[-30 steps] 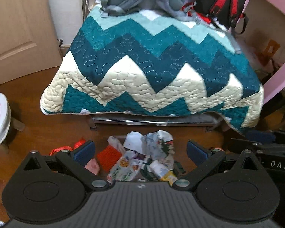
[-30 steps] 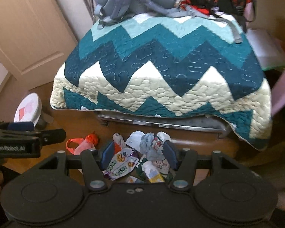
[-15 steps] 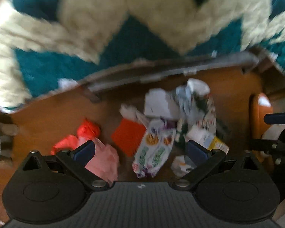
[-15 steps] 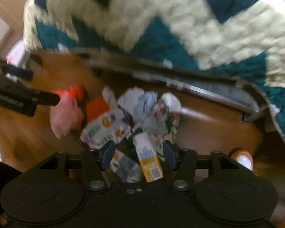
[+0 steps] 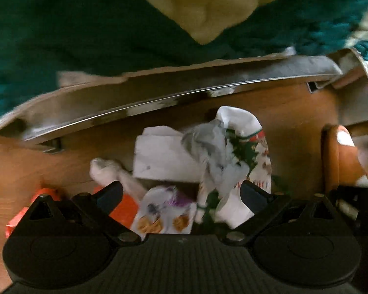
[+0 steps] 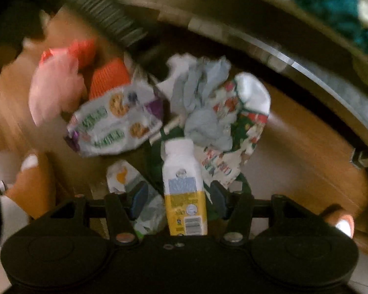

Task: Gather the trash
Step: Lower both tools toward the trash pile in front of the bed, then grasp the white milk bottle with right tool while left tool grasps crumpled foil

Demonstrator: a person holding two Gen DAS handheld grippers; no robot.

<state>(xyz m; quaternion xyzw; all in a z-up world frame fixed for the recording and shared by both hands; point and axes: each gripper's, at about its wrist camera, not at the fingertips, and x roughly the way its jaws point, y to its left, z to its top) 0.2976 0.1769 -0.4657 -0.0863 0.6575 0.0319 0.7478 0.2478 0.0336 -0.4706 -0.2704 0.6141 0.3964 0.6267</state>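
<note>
While hanging low beside the quilted bed (image 5: 85, 36), over the wooden floor (image 6: 306, 147): approach step, nothing collected yet. Trash heap (image 6: 196, 103) close ahead — cookie wrapper (image 6: 115, 120), crumpled paper (image 6: 203, 103), then the small white-and-yellow bottle (image 6: 184, 186). Right gripper (image 6: 179, 197) fingers parted, straddling the bottle, gripping nothing. Left gripper (image 5: 181, 196) fingers spread wide, empty, above the wrapper. Next, probably: settle lower, then squeeze on the bottle's body. Blurred view; contact impossible to judge.

Matte black left tool (image 5: 181, 194) and right tool (image 6: 175, 197), blue-padded fingers (image 6: 138, 199), silver pivot screws, ribbed housing.
</note>
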